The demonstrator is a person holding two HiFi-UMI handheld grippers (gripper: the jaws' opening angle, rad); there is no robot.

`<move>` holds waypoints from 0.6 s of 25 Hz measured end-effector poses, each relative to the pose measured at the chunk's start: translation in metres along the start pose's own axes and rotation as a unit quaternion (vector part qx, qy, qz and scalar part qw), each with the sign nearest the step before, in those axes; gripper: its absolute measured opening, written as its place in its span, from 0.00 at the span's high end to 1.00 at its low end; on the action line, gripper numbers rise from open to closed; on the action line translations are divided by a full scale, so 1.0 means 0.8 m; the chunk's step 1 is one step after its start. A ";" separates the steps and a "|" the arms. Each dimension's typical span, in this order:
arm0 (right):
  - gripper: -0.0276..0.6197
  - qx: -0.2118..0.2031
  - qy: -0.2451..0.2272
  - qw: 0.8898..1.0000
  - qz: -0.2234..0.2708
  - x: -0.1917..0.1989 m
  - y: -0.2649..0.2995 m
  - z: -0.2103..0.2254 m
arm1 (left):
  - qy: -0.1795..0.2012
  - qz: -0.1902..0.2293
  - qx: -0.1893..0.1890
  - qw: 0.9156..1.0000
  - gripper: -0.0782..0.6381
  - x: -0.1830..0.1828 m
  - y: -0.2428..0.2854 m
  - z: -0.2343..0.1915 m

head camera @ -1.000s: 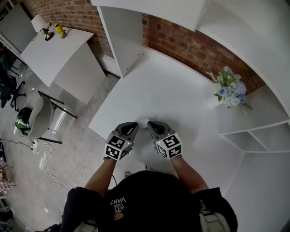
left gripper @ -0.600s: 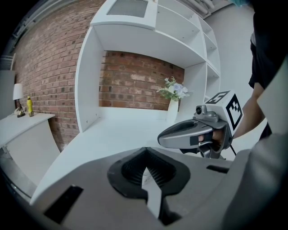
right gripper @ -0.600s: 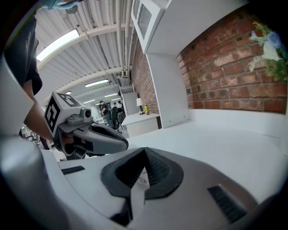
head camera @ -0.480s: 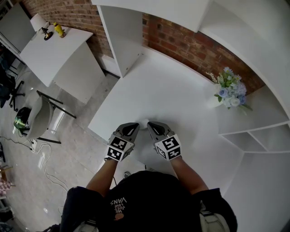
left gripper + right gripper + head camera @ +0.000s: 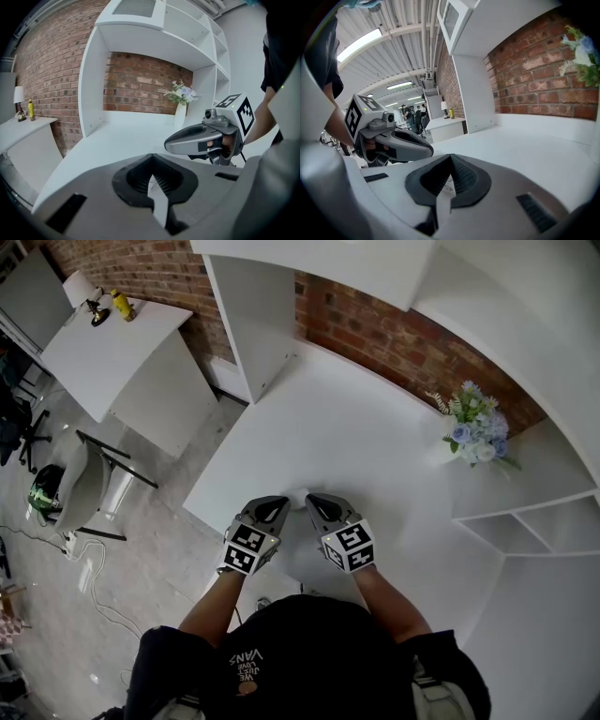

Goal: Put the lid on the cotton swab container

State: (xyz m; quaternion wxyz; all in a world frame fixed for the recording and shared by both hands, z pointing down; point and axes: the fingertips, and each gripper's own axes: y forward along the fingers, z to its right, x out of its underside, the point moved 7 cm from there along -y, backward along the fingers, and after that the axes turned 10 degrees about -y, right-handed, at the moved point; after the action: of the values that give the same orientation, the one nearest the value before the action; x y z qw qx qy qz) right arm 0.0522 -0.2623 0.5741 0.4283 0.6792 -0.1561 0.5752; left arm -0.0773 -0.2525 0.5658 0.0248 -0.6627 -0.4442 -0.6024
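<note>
left hand-held gripper point(image 5: 275, 505): grey jaws closed, nothing clearly held. right hand-held gripper point(image 5: 315, 504): closed too. tips angled toward each other at near edge of white table point(image 5: 356, 418). small white object point(image 5: 300, 492) lies just beyond, between both tips, equally near each; likely cotton swab container or lid, can't tell which, axis unreadable. nothing in the way. blue-white flower bunch point(image 5: 475, 427) well apart, far right.

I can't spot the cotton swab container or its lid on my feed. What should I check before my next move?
1. Left hand-held gripper empty: ok, jaws together on nothing.
2. Right hand-held gripper empty: ok, likewise.
3. Jaws ready to grasp: not ok, both shut.
4. Container and lid located: cannot tell; only a small white shape shows between the tips.
5. Lid seated: cannot tell.
6. Table near the tips uncluttered: ok; flowers stand far off.
</note>
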 end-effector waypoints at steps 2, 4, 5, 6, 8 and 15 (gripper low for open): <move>0.96 0.005 -0.001 1.000 0.003 -0.005 -0.001 0.000 | 0.004 -0.003 0.001 1.000 0.88 -0.001 0.000 0.000; 0.96 0.012 0.000 1.000 0.012 -0.010 -0.005 0.000 | 0.008 -0.001 0.001 1.000 0.88 -0.003 -0.002 0.002; 0.96 0.014 0.001 1.000 0.014 -0.012 -0.007 -0.001 | 0.008 0.002 0.002 1.000 0.88 -0.004 -0.004 0.003; 0.96 0.016 0.001 1.000 0.015 -0.014 -0.009 -0.003 | 0.008 0.006 0.003 1.000 0.88 -0.005 -0.006 0.003; 0.96 0.020 0.001 1.000 0.014 -0.017 -0.013 -0.006 | 0.007 0.013 0.001 1.000 0.88 -0.008 -0.013 0.003; 0.96 0.032 0.008 0.999 0.023 -0.033 -0.037 -0.026 | -0.009 0.045 0.000 0.999 0.88 -0.016 -0.051 0.009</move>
State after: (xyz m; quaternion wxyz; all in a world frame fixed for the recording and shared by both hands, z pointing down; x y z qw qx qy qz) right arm 0.0521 -0.2363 0.5371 0.3947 0.6842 -0.1499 0.5947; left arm -0.0954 -0.2312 0.5331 0.0478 -0.6874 -0.4140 -0.5948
